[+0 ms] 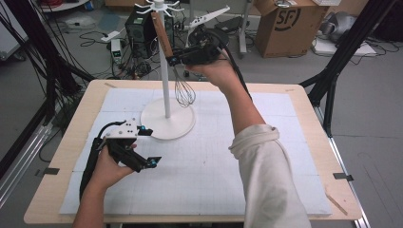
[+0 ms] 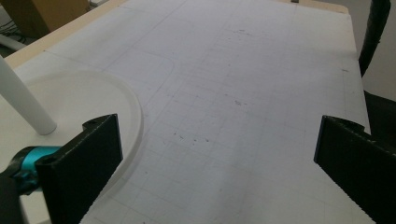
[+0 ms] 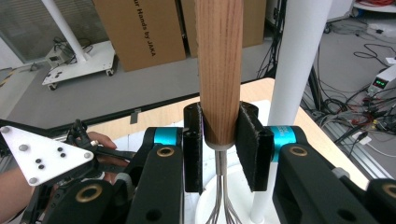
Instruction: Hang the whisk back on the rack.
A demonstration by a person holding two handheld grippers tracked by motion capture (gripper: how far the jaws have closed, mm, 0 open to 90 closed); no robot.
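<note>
A whisk with a wooden handle [image 1: 162,34] [image 3: 219,70] and wire loops [image 1: 184,92] hangs in the air beside the white stand's pole [image 1: 164,71] [image 3: 296,60]. My right gripper [image 1: 174,60] [image 3: 219,149] is shut on the lower end of the handle, held high above the table's far side. The whisk's wires [image 3: 224,205] point down over the stand's round base [image 1: 167,121] [image 2: 84,98]. My left gripper [image 1: 147,147] [image 2: 215,158] rests low on the white mat, jaws wide open with nothing between them, just left of the base.
A white gridded mat [image 1: 209,161] covers the wooden table [image 1: 71,137]. The stand's hook arms [image 1: 159,5] spread at its top. Cardboard boxes [image 1: 290,26], cables and black frame legs [image 1: 332,80] stand on the floor beyond the table.
</note>
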